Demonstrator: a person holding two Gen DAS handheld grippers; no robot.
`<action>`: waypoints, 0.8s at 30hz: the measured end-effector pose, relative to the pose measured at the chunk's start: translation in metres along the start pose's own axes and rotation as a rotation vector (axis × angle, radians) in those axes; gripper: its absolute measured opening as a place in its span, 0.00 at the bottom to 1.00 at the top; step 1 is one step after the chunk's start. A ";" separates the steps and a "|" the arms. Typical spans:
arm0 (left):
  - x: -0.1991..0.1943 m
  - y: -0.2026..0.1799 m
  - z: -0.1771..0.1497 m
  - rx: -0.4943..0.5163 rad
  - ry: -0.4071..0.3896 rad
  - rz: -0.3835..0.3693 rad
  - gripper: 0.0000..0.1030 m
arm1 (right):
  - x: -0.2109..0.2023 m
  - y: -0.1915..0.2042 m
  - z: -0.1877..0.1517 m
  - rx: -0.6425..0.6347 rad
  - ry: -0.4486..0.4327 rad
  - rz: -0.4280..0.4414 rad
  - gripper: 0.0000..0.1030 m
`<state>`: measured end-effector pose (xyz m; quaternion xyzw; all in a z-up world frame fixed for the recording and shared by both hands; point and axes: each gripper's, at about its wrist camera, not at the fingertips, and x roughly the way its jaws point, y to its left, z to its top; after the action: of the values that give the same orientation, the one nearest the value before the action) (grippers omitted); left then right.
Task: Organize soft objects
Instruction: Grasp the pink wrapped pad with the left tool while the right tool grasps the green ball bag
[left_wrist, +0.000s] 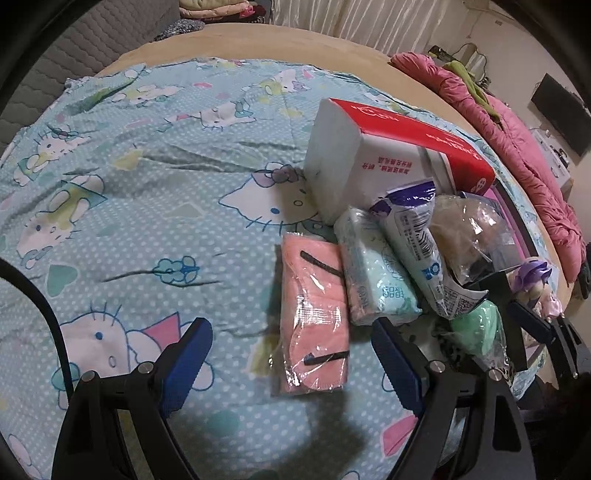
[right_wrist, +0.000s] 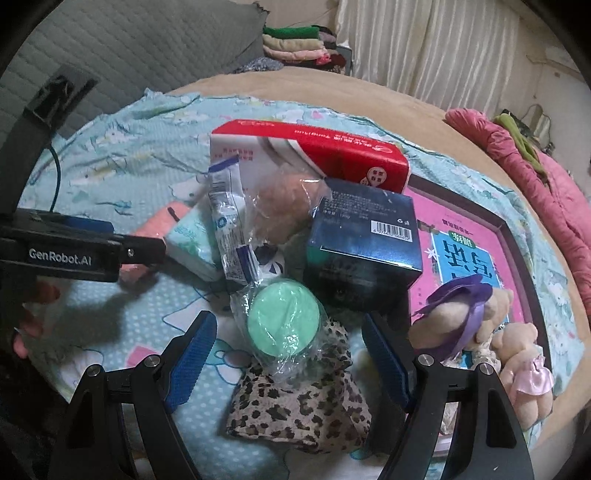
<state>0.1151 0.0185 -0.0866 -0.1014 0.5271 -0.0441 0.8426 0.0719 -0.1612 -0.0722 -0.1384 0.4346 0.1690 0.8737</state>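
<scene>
Left gripper (left_wrist: 291, 343) spread wide, empty, pink wrapped pack (left_wrist: 314, 325) between its fingers on bed sheet (left_wrist: 147, 192). Right gripper (right_wrist: 290, 341) likewise apart, above bagged green round sponge (right_wrist: 283, 319) lying on leopard-print pouch (right_wrist: 299, 410). Pouch barely visible from left wrist. Navy box (right_wrist: 364, 240), pink book (right_wrist: 476, 254), plush bears (right_wrist: 517, 354) clear only in right view. Beige bagged item (right_wrist: 284, 210) hard to identify.

Left gripper (left_wrist: 291, 339) jaws wide apart, holding nothing, angled down. Right gripper (right_wrist: 290, 341) same: spread wide, nothing clamped. In the right view the left gripper sits at left edge, side-on, person's hand (right_wrist: 31, 321) under it.
</scene>
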 end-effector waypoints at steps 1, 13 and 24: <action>0.001 0.000 0.001 0.000 0.001 -0.003 0.85 | 0.002 0.000 0.000 -0.001 0.004 0.000 0.79; 0.010 0.002 0.002 0.011 0.004 -0.010 0.79 | 0.016 0.006 0.002 -0.040 0.008 0.000 0.51; 0.009 -0.002 -0.001 0.044 0.014 -0.041 0.40 | 0.008 -0.003 0.002 -0.005 -0.003 0.044 0.43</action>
<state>0.1178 0.0147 -0.0945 -0.0935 0.5296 -0.0737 0.8398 0.0789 -0.1615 -0.0775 -0.1307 0.4357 0.1895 0.8701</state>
